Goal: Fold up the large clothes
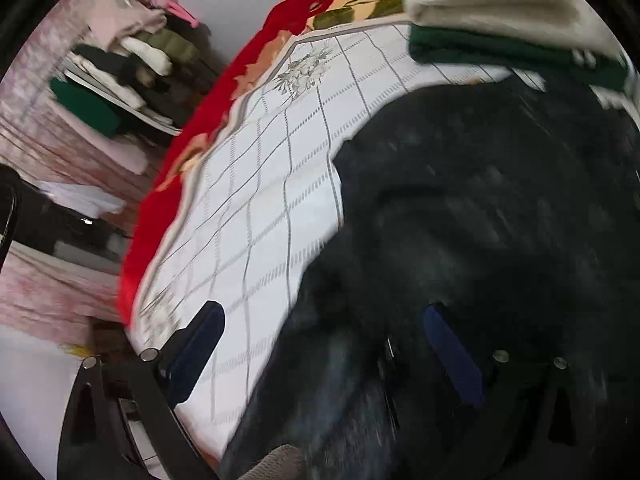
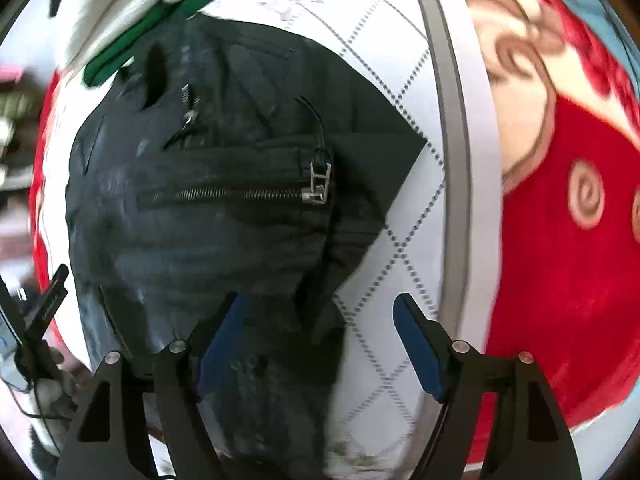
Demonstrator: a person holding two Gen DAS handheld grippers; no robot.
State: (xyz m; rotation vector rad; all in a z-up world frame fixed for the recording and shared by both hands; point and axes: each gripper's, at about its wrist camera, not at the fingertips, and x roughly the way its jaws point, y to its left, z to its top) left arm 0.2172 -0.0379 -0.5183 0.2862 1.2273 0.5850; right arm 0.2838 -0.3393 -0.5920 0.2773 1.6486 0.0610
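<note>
A large black jacket lies on a white checked sheet on the bed. In the right wrist view the jacket shows a closed zip pocket with a metal pull. My left gripper is open, its jaws wide apart over the jacket's left edge and holding nothing. My right gripper is open over the jacket's near right edge, one finger over cloth, the other over the sheet.
A cream and green folded garment lies at the sheet's far end, also in the right wrist view. A red patterned blanket lies under the sheet. A pile of clothes sits beside the bed.
</note>
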